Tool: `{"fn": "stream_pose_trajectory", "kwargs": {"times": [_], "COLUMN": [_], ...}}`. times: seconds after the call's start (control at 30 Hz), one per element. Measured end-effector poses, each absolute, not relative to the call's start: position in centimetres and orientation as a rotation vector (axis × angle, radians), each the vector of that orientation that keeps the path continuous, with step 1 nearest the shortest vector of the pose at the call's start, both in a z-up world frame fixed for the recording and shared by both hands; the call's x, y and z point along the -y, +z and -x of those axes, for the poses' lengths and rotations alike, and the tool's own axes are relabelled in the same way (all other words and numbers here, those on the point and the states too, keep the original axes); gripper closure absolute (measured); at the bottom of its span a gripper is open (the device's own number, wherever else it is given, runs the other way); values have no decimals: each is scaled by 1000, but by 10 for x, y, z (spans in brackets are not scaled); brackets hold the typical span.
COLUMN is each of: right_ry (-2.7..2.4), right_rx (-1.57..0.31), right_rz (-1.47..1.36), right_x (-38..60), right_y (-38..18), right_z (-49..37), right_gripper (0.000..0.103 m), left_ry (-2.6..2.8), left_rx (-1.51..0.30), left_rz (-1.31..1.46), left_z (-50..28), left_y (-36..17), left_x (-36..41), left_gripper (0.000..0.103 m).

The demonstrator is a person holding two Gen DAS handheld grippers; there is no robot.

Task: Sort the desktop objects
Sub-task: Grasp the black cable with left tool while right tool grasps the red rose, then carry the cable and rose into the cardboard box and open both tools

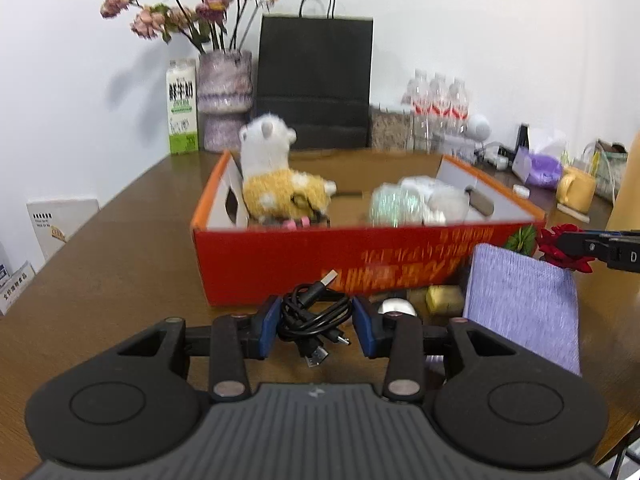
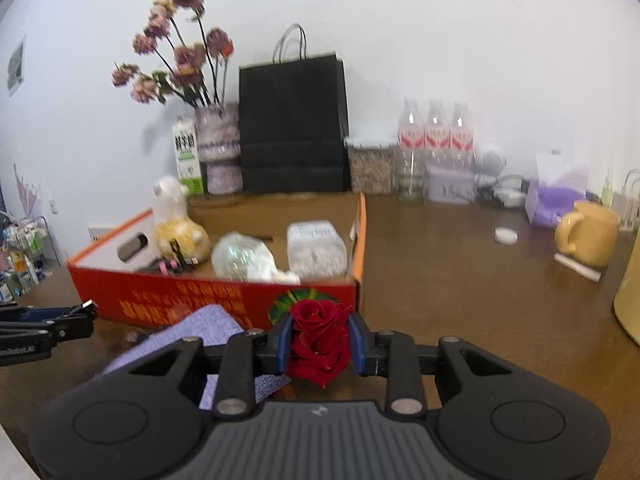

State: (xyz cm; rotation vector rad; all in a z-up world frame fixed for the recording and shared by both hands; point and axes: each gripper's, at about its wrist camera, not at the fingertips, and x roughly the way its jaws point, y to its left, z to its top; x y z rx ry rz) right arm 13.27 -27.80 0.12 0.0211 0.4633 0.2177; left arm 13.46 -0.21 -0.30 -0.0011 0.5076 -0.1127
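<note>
Currently we hold two items just before the orange box (image 1: 360,264): left gripper (image 1: 316,326) clamped on coiled black cable (image 1: 312,316); right gripper (image 2: 320,344) clamped on red rose (image 2: 320,344). Next, presumably: carry both over the rim, release inside.

Red rose (image 2: 320,344), black cable (image 1: 312,316)

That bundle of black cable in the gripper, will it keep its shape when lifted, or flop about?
Probably floppy: the black cable is a loose coil, with plug ends already dangling below the left gripper. It looks light for its bulk. The pads squeeze only the middle loops, so an outer loop might slip free.
</note>
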Motion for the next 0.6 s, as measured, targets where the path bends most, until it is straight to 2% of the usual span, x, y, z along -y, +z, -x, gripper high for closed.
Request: {"fn": "stream_pose_trajectory", "kwargs": {"times": [0.33,0.6], "right_ry": [243,238], "right_rx": [-360,-364], "right_rz": [-4,-29], "right_x": [259,245], "right_y": [42,46], "right_z": [-150,-196], "right_gripper": [75,75], "left_ry": [-114,-88], "left_rx": [-349,-326], "left_rz": [10,51], "left_z": [-148,-187], "left_y": [44,49], "left_x": [8,8], "left_gripper": [63,63]}}
